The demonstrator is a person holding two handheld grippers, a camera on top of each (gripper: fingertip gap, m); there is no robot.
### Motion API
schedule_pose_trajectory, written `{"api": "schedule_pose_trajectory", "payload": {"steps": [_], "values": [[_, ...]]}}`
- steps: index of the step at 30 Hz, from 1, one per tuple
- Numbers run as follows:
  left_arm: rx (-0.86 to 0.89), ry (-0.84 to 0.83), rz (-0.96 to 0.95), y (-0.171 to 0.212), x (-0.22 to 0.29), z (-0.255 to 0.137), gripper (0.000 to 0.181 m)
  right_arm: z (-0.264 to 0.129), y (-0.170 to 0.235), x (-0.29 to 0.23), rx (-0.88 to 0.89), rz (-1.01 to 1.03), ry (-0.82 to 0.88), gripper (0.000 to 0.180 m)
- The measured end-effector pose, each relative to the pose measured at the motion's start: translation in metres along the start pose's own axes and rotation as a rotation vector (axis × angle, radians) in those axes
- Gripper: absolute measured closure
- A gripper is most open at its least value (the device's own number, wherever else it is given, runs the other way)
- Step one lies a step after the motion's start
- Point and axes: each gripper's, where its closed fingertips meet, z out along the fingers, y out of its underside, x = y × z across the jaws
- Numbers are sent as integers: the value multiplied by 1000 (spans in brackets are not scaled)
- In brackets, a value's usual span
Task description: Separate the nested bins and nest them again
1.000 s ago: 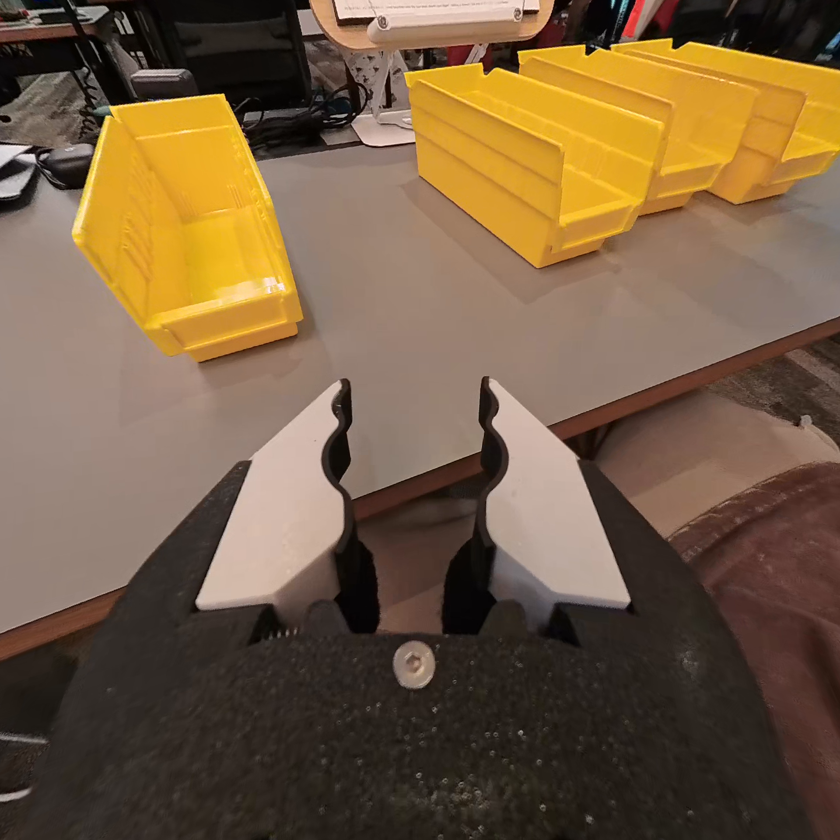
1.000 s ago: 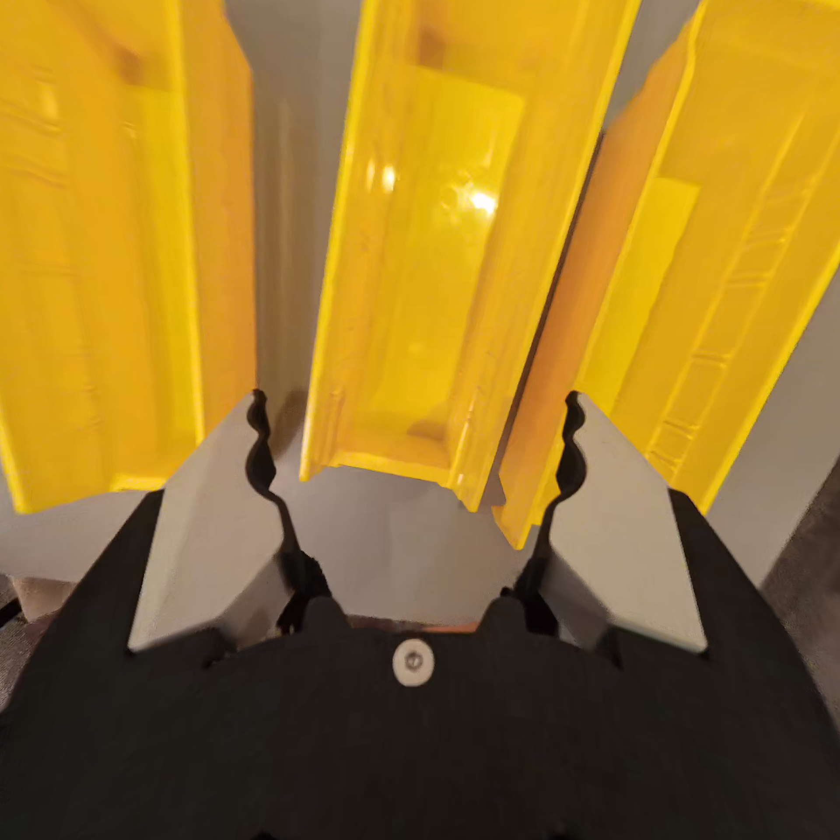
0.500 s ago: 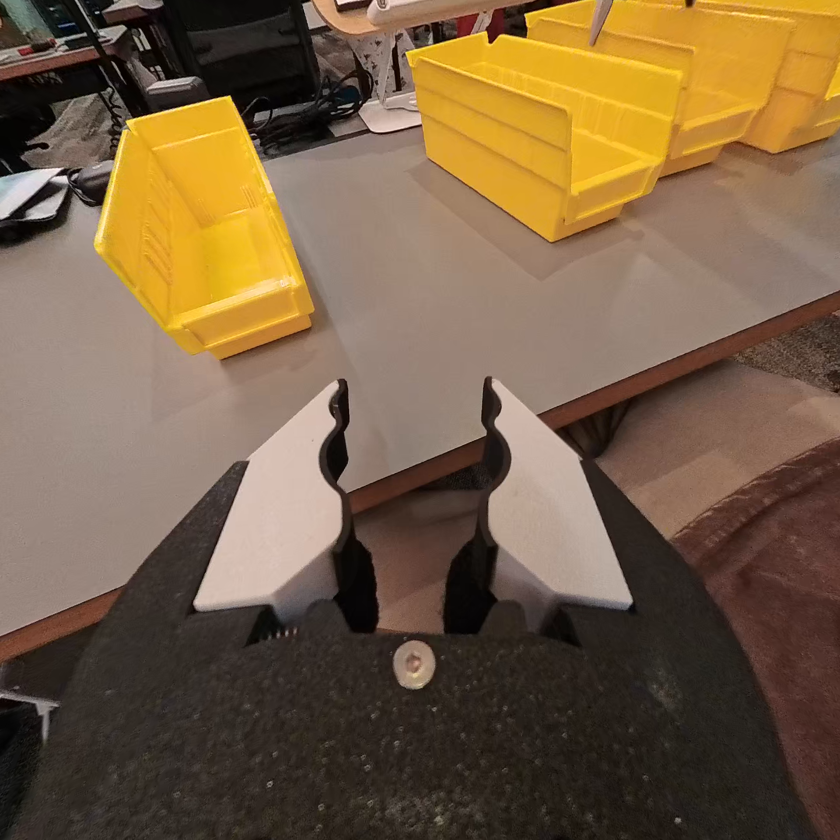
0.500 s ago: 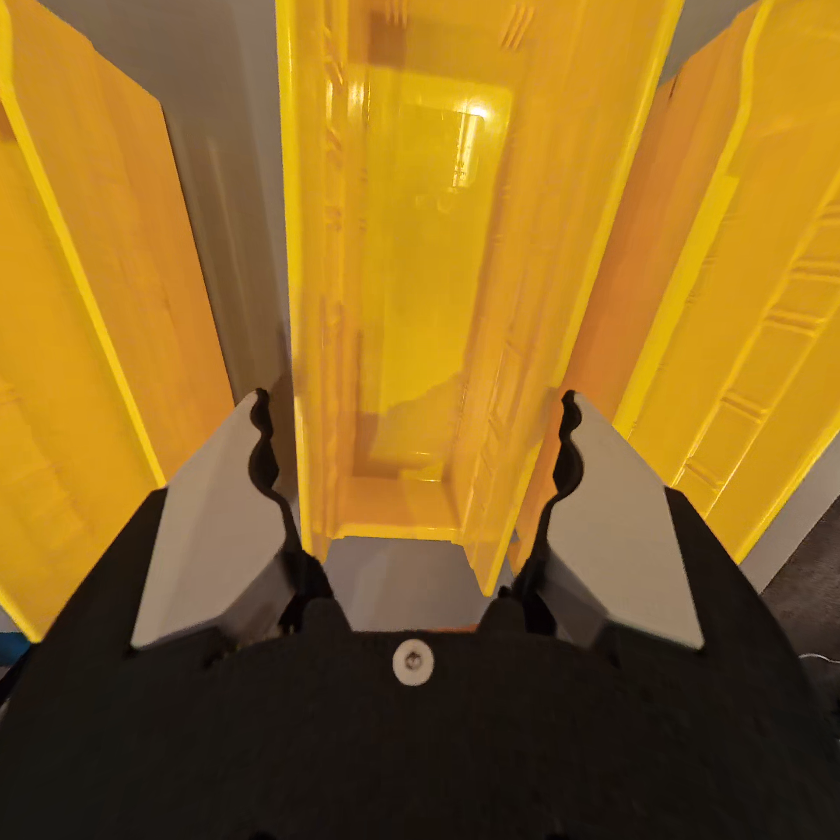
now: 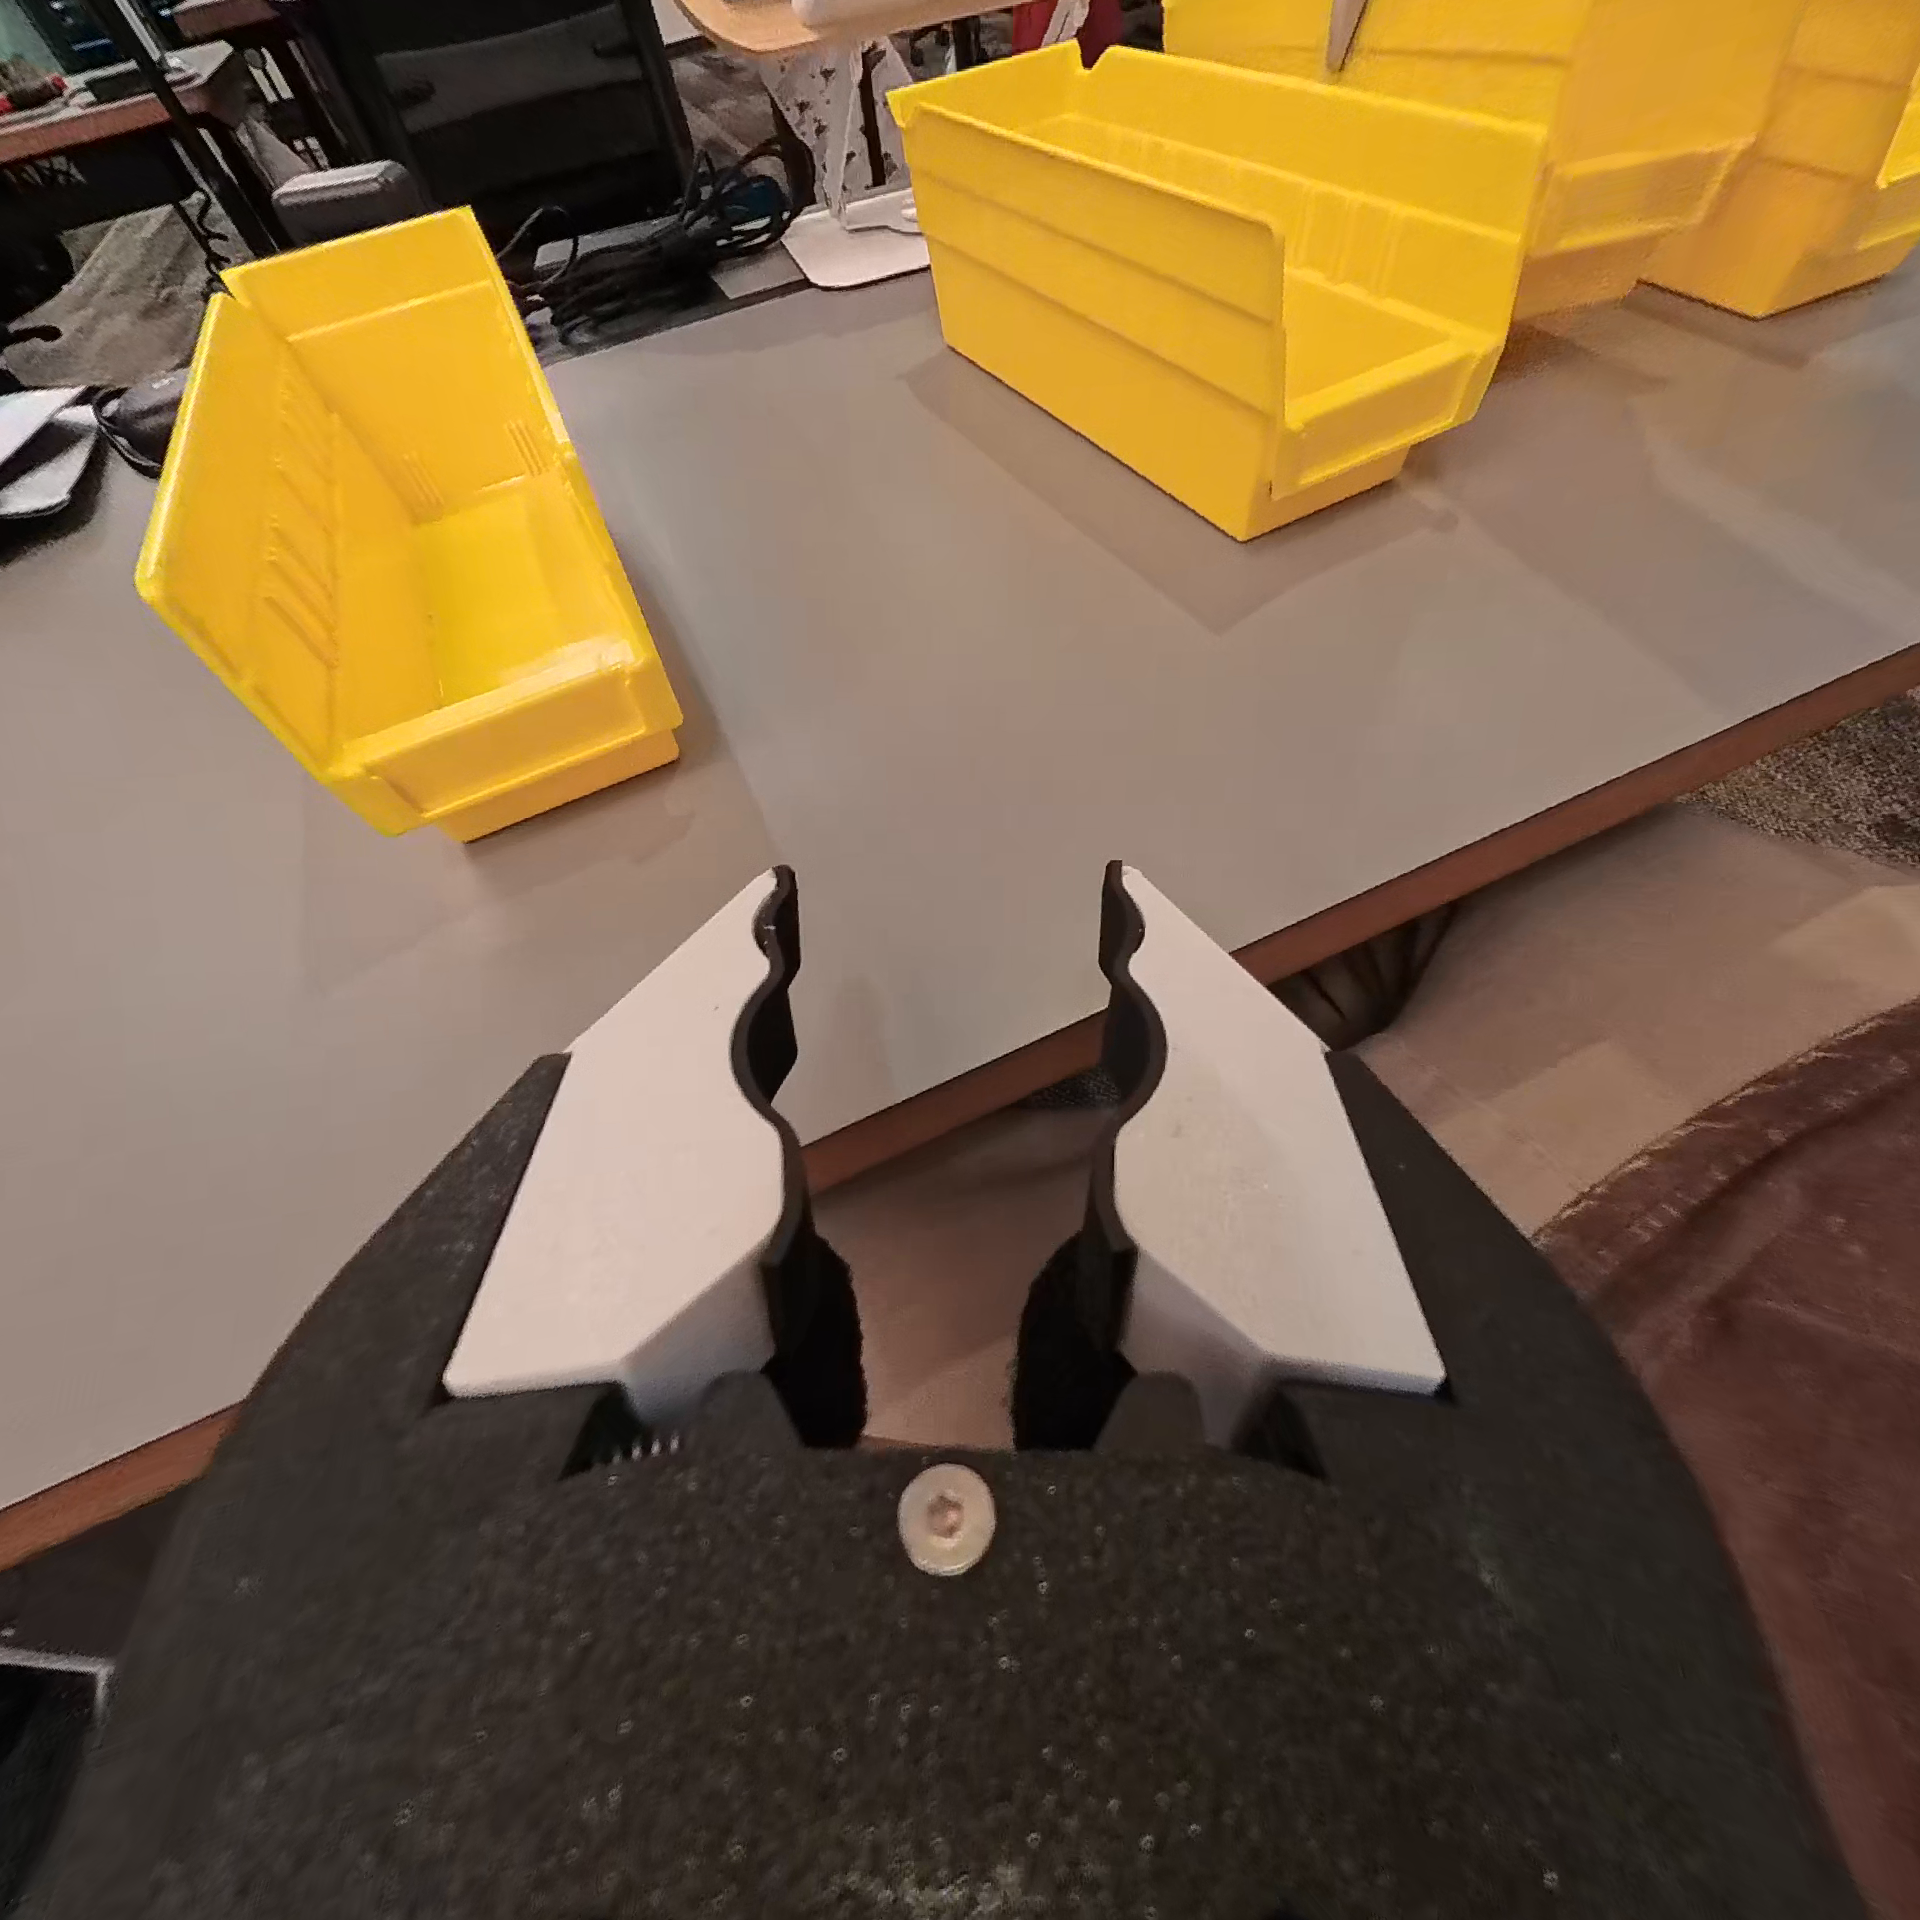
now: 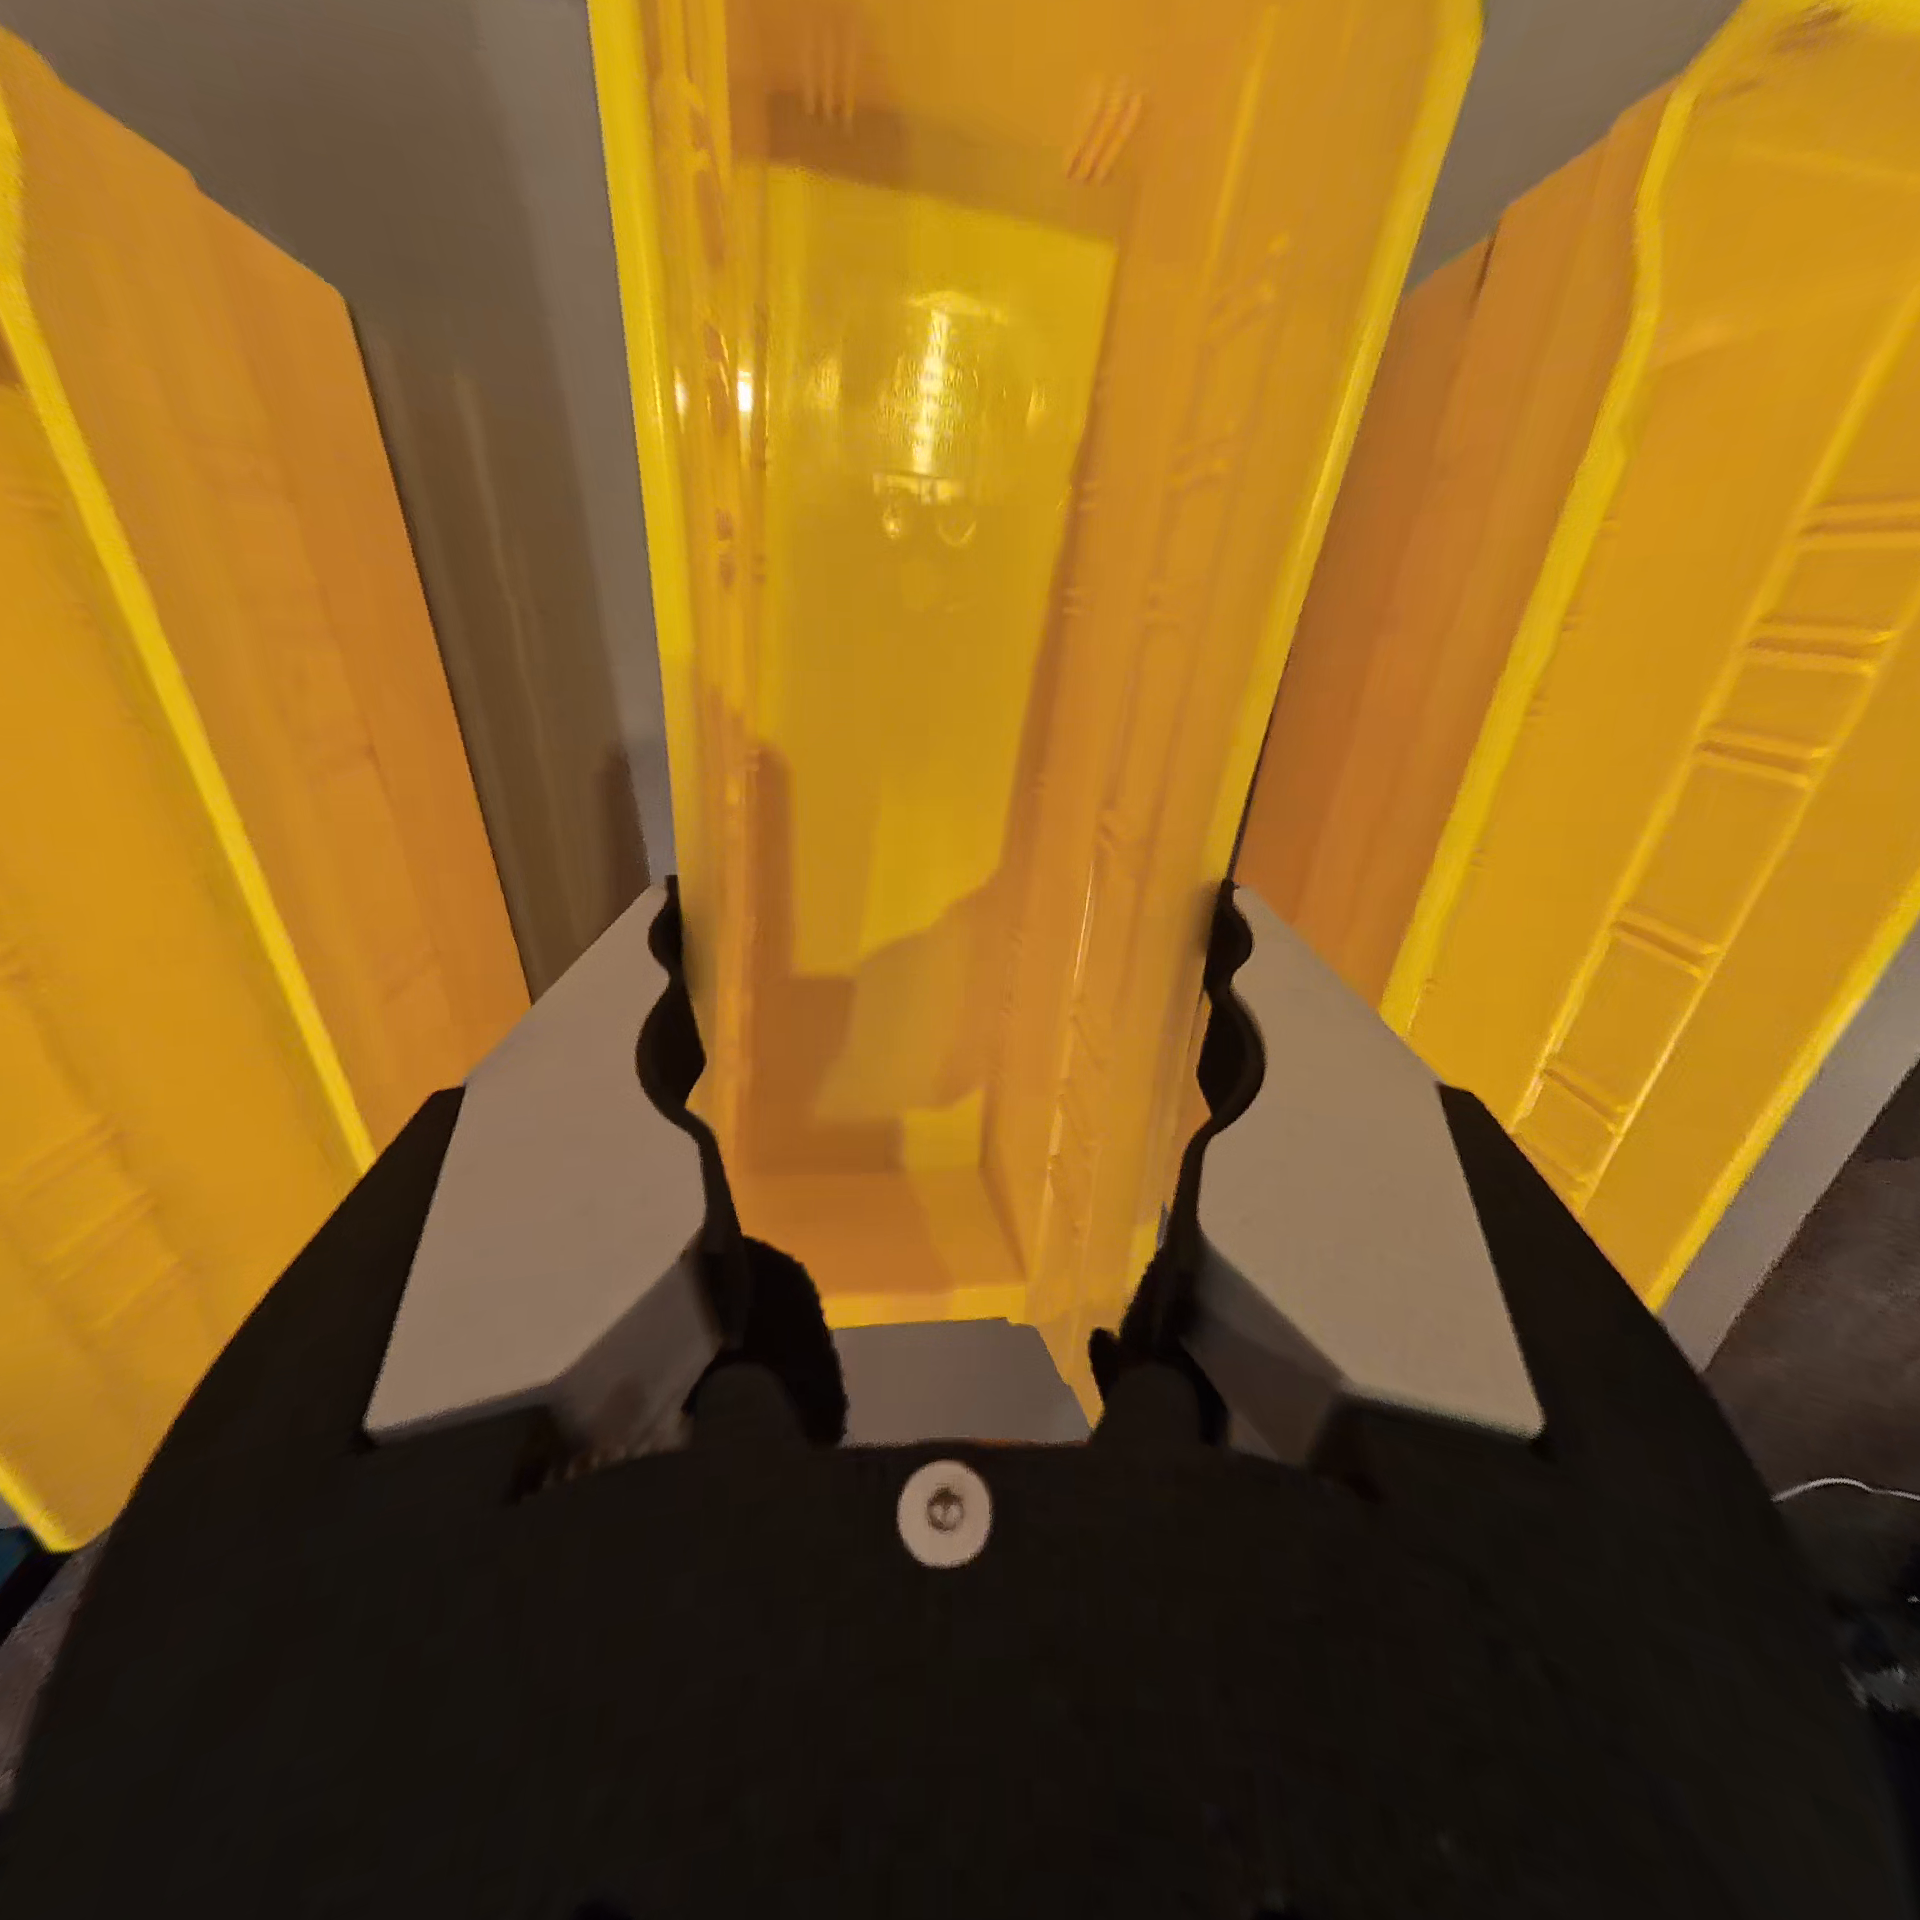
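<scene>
Several yellow plastic bins stand on a grey table (image 5: pixel 935 623). In the left wrist view one bin (image 5: pixel 416 540) stands alone at the left, another (image 5: pixel 1195 281) at the centre right, and more bins (image 5: pixel 1683 156) behind it. My left gripper (image 5: pixel 948 894) is open and empty over the table's near edge. My right gripper (image 6: pixel 948 904) is open wide above the near end of the middle bin (image 6: pixel 935 520). Its fingertips line up with the bin's two side walls. I cannot tell if they touch. Two bins flank it, one at the left (image 6: pixel 208 727) and one at the right (image 6: pixel 1662 623).
The table's brown front edge (image 5: pixel 1455 862) runs under my left gripper. Black cables (image 5: pixel 644 249) and a white stand base (image 5: pixel 862 249) lie behind the bins. Dark items (image 5: pixel 62 457) sit at the far left. Reddish-brown cloth (image 5: pixel 1766 1299) is at the lower right.
My right gripper has come down closer over the middle bin, centred on it, and its jaws have narrowed to the bin's width. My left gripper has shifted slightly and stays open.
</scene>
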Motion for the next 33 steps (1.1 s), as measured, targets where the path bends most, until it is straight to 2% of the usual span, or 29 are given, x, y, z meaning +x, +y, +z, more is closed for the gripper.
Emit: {"api": "schedule_pose_trajectory", "payload": {"steps": [3, 8, 14, 18, 22, 26, 33], "values": [[3, 6, 7, -1, 2, 1, 125, -18, 1, 5, 6, -26, 46, 81], [-4, 25, 13, -2, 8, 6, 125, -70, 4, -2, 30, -29, 64, 81], [-5, 42, 38, -3, 17, 8, 125, -131, 10, -44, 99, -61, 59, 81], [9, 35, 63, -5, 19, 4, 125, -155, 12, -81, 130, -99, 59, 80], [9, 28, 55, -5, 16, 0, 125, -154, 17, -113, 144, -117, 62, 80], [10, 28, 37, -5, 12, 0, 125, -137, 17, -131, 148, -132, 92, 79], [1, 37, -12, -3, 8, 2, 125, -113, 25, -156, 131, -114, 28, 78]]}}
